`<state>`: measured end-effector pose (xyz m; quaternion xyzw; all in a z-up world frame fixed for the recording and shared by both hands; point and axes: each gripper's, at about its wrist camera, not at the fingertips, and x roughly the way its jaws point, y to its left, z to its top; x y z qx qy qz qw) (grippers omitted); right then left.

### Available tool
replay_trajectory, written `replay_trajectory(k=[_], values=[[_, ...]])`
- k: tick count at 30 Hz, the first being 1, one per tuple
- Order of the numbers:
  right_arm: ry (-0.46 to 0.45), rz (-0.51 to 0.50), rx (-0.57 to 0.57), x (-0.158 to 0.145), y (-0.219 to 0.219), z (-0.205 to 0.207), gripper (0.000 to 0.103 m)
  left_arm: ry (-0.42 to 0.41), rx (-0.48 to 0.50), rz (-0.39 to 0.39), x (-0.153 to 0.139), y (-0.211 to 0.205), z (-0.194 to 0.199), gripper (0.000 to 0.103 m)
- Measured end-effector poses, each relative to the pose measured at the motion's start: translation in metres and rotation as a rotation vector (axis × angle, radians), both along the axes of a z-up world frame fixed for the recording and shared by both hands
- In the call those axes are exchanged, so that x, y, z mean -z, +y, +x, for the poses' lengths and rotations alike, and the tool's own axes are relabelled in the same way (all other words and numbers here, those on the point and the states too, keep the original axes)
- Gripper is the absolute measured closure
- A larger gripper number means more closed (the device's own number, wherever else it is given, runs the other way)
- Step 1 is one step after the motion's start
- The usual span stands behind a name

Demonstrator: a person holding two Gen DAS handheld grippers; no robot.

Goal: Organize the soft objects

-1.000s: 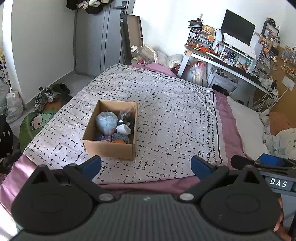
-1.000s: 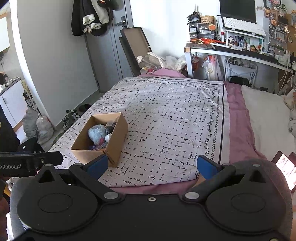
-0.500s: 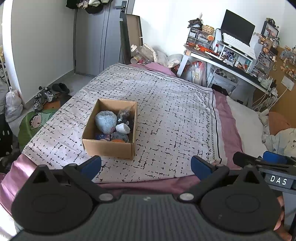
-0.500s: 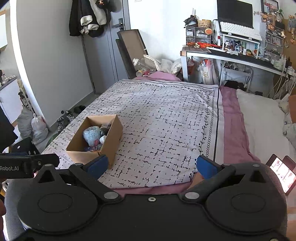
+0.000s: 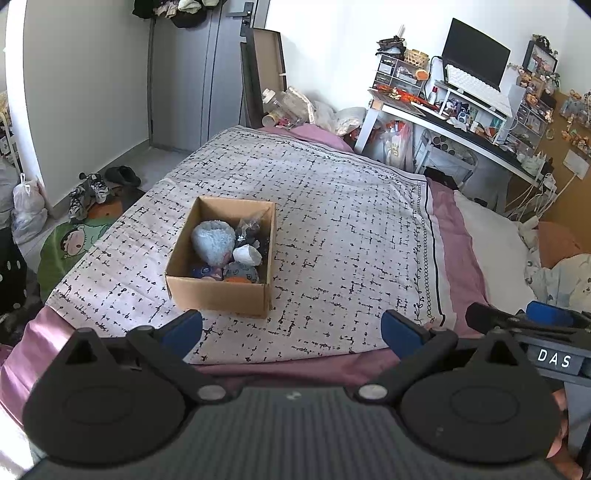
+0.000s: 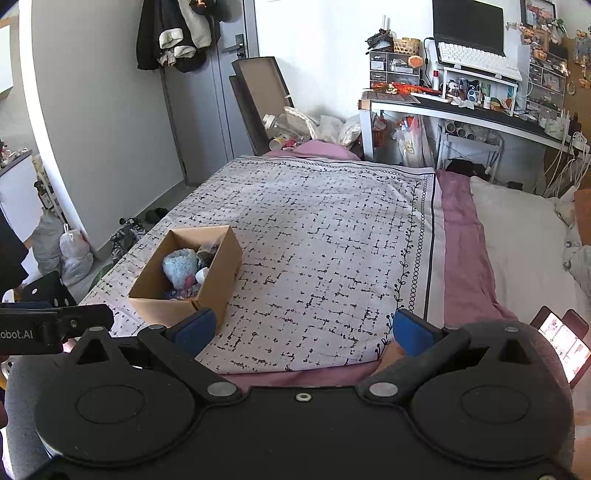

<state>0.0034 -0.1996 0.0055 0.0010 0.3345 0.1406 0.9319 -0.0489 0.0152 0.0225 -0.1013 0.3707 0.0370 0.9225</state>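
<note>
1. Holding both grippers above the near edge of the bed (image 5: 332, 206), you have the left gripper (image 5: 291, 328) spread wide with nothing between its blue pads (image 5: 183, 328).
2. Your right gripper (image 6: 301, 328) is likewise spread wide and empty, its blue pads (image 6: 410, 332) far apart.
3. Ahead of your left gripper and slightly to its left sits the cardboard box (image 5: 218, 295), open-topped, resting on the patterned blanket (image 5: 351, 240). It stands apart from both fingertips.
4. From your right gripper, that same cardboard box (image 6: 218, 291) lies ahead and to the left; in that view its near corner sits just past the left pad.
5. Inside the box you can see the soft objects: a fluffy light-blue plush (image 5: 213, 242), a small white piece (image 5: 246, 254) beside it, a dark crinkled bundle (image 5: 251, 227) behind that, and blue and orange items (image 5: 236, 275) at the near wall, too crowded to tell apart.
6. The blanket ahead and to the right of both grippers carries nothing else.
7. Off to the right of your left gripper, the other tool's black bar with the letters DAS (image 5: 554, 358) juts into view.
8. Far ahead to the right stands a cluttered desk (image 6: 461, 110) with a monitor (image 6: 469, 26); far ahead to the left is a grey door (image 6: 210, 92).
9. Right of your right gripper, a lit phone screen (image 6: 561, 341) lies by the bed's edge.
</note>
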Motion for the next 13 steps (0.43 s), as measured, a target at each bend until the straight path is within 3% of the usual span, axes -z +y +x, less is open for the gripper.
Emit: replay_trajectory(k=[13], values=[[0.003, -0.004, 0.007, 0.0048, -0.0015, 0.0027, 0.000, 0.000, -0.004, 0.006, 0.0047, 0.0018, 0.0012, 0.001]])
